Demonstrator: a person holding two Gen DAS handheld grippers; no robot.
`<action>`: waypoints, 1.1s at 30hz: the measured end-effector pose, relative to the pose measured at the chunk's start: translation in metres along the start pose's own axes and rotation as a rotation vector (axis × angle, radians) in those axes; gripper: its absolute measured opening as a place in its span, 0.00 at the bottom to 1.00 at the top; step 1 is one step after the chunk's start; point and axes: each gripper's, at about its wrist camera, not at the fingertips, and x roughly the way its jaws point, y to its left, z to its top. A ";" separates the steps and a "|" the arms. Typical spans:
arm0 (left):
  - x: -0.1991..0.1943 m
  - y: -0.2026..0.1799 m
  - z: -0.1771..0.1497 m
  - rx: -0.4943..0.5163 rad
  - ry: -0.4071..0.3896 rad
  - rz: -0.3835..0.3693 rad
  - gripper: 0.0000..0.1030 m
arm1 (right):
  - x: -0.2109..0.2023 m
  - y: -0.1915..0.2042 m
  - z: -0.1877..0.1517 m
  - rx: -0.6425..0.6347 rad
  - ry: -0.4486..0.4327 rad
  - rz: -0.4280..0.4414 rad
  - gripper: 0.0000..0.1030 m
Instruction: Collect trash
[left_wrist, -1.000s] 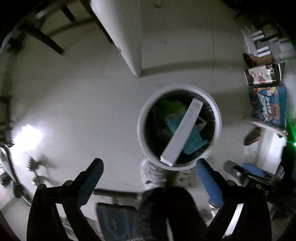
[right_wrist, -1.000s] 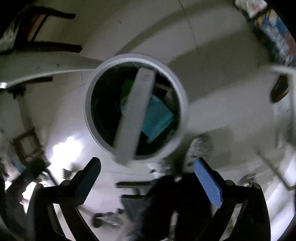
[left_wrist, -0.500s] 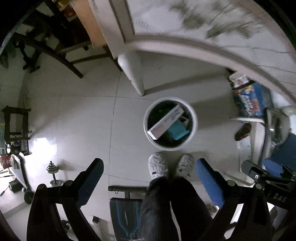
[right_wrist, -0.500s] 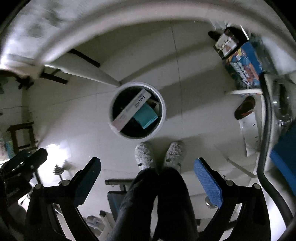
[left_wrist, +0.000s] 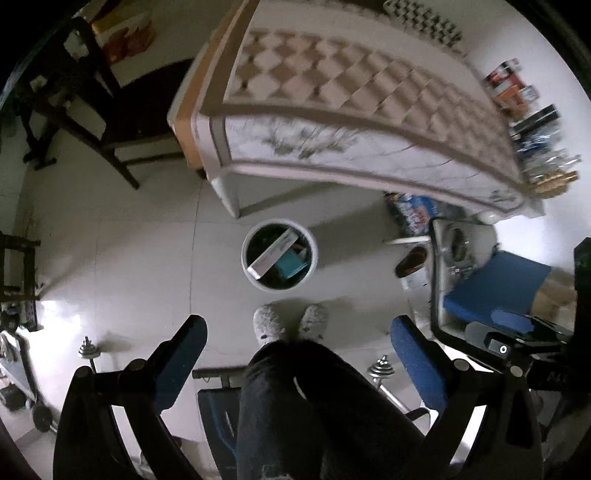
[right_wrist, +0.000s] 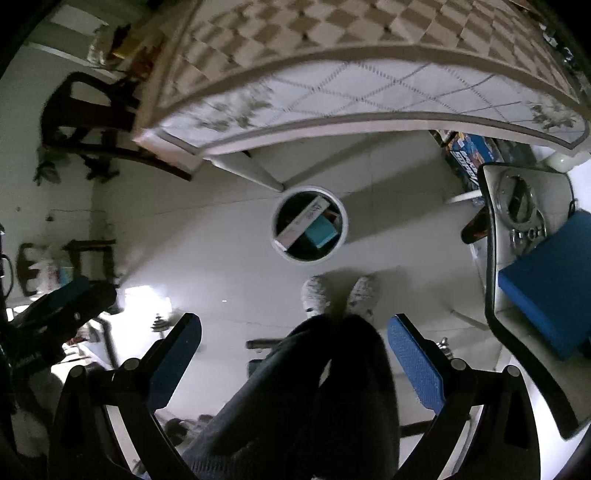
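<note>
The person wears dark trousers (left_wrist: 295, 398) and fluffy pale grey slippers (left_wrist: 267, 325). Each black-framed claw, left claw (left_wrist: 295, 354) and right claw (right_wrist: 295, 343), carries blue textured finger pads (right_wrist: 413, 365) and round silver screws (left_wrist: 460, 364).

Both grippers raised well above the bin (left_wrist: 279, 254) since 1 s ago; bin now small in both views. Table (left_wrist: 369, 110) top has entered view. Person's legs (left_wrist: 295, 398) now visible.
</note>
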 end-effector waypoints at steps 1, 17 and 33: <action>-0.011 -0.001 -0.001 0.003 -0.011 -0.010 0.99 | -0.011 0.002 -0.004 -0.001 -0.005 0.012 0.99; -0.113 -0.018 -0.022 0.004 -0.118 -0.171 0.99 | -0.148 0.034 -0.041 -0.061 -0.101 0.169 0.99; -0.136 -0.030 -0.030 0.034 -0.153 -0.212 0.99 | -0.173 0.037 -0.054 -0.100 -0.096 0.202 0.99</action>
